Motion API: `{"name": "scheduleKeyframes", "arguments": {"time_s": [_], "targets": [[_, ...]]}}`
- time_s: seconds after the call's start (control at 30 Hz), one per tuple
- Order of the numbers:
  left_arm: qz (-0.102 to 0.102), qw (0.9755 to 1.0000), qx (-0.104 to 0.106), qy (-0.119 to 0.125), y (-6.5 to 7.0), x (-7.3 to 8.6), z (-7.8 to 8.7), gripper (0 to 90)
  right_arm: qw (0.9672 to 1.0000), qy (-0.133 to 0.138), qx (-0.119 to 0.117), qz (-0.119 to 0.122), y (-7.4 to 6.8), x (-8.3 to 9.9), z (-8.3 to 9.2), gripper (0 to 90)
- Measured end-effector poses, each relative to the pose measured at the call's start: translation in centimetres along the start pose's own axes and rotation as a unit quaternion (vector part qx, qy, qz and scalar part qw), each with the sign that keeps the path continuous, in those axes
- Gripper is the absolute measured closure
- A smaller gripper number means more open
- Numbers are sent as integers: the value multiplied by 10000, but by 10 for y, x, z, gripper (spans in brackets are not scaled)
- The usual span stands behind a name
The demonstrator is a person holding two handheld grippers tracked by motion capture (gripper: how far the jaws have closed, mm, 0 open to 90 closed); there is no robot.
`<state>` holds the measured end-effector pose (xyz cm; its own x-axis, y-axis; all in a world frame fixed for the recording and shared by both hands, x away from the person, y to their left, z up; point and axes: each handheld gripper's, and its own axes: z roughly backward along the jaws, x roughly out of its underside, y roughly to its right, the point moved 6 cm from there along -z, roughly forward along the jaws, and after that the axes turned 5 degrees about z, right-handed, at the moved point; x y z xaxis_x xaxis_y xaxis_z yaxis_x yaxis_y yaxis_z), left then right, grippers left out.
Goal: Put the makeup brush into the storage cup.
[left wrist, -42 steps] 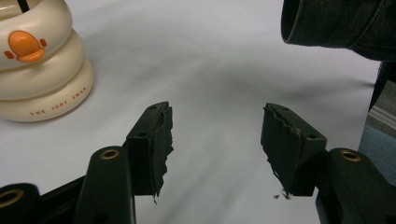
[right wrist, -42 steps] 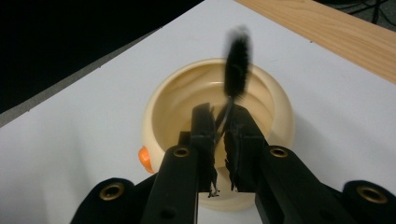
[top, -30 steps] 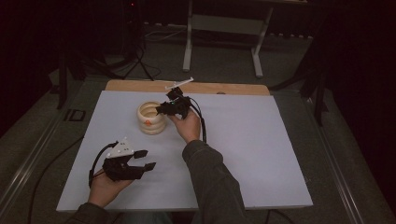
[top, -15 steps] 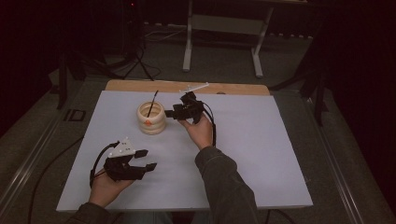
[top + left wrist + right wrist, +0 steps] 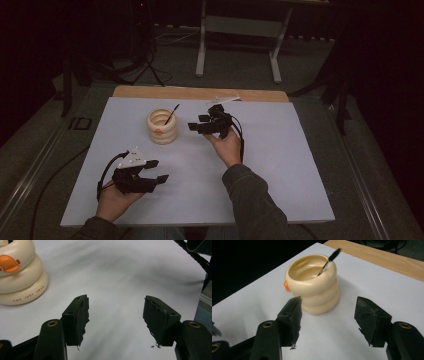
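On the white tabletop (image 5: pixel 280 175), the cream ringed ceramic cup (image 5: pixel 162 127) left of your right gripper (image 5: pixel 200 123) holds the black-bristled brush (image 5: pixel 171 113); both grippers' jaws have just been opening and are empty, so back the right gripper straight away, left gripper (image 5: pixel 156 171) resting near

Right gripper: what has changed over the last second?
The right gripper let go of the black brush, now leaning in the cream holder, and drew back to the right, its jaws just opening, nothing between them. The left gripper and holder stayed put.

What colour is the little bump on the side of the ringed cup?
Orange, on the cream ringed cup; it shows best in the left gripper view.
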<state>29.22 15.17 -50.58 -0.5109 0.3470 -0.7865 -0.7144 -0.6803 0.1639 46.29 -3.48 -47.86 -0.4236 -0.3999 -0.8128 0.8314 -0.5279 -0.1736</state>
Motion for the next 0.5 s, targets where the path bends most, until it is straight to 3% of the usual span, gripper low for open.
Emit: {"name": "scheduleKeyframes", "arguments": {"time_s": [0.5], "targets": [[23,10000,-18,-16,-1,0,-1,358,9998,118,112,-93,10,19,28,325]]}}
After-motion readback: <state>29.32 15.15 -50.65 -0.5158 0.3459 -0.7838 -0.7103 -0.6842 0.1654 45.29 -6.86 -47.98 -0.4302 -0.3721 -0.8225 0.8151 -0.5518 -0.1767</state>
